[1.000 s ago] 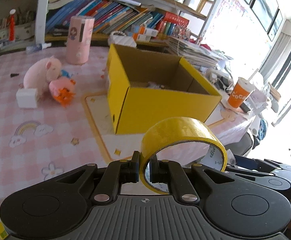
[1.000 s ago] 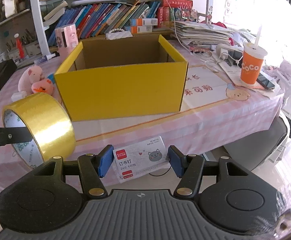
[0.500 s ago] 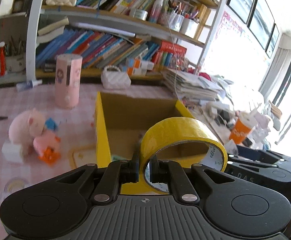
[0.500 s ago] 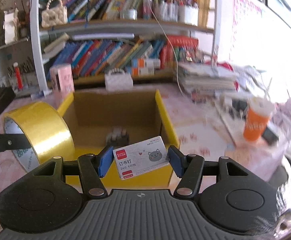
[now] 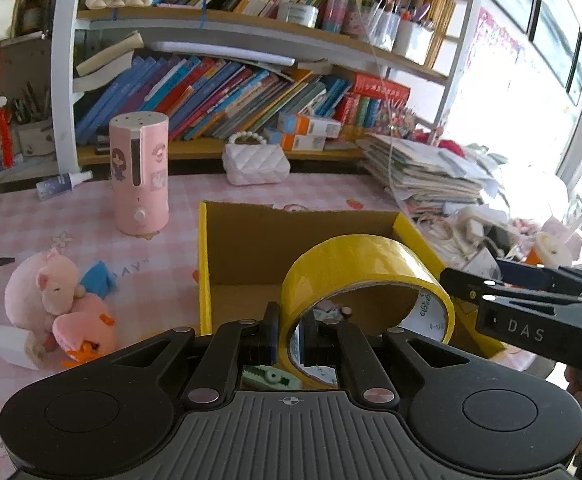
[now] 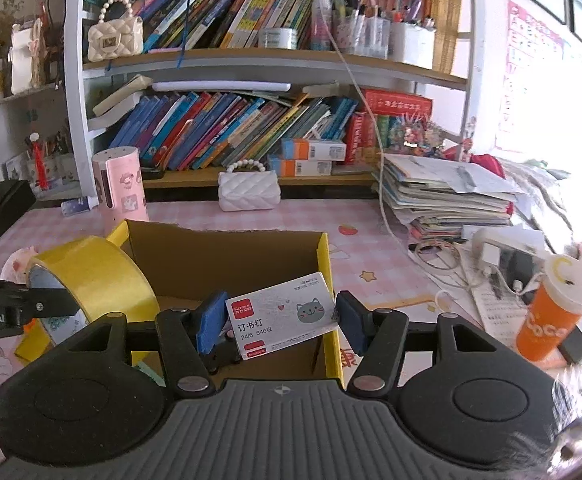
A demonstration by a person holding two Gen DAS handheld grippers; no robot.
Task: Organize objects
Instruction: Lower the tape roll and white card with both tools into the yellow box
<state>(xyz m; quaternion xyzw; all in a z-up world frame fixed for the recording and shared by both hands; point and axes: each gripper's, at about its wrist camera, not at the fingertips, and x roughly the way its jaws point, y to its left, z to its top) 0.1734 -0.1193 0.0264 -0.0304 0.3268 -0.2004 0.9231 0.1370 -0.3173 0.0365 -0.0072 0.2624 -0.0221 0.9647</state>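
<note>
My left gripper (image 5: 289, 336) is shut on the wall of a yellow tape roll (image 5: 365, 264), held over the open yellow cardboard box (image 5: 205, 264). The same tape roll (image 6: 95, 276) shows at the left of the right wrist view, above the box's left wall. My right gripper (image 6: 277, 320) is shut on a small white staple box with a cat picture (image 6: 281, 320), held tilted above the cardboard box (image 6: 327, 276). Small items lie on the box floor, among them a green one (image 5: 269, 377).
On the pink checked table stand a pink cylinder (image 5: 139, 176), pink plush toys (image 5: 51, 296), a white block (image 5: 11, 344) and a white quilted purse (image 5: 255, 162). A paper stack (image 6: 443, 196) and an orange cup (image 6: 555, 312) sit right. Bookshelves (image 6: 231, 128) line the back.
Both grippers moved forward and up from the table's near edge until they hang over the open box. Each kept its hold: tape roll left, staple box right.
</note>
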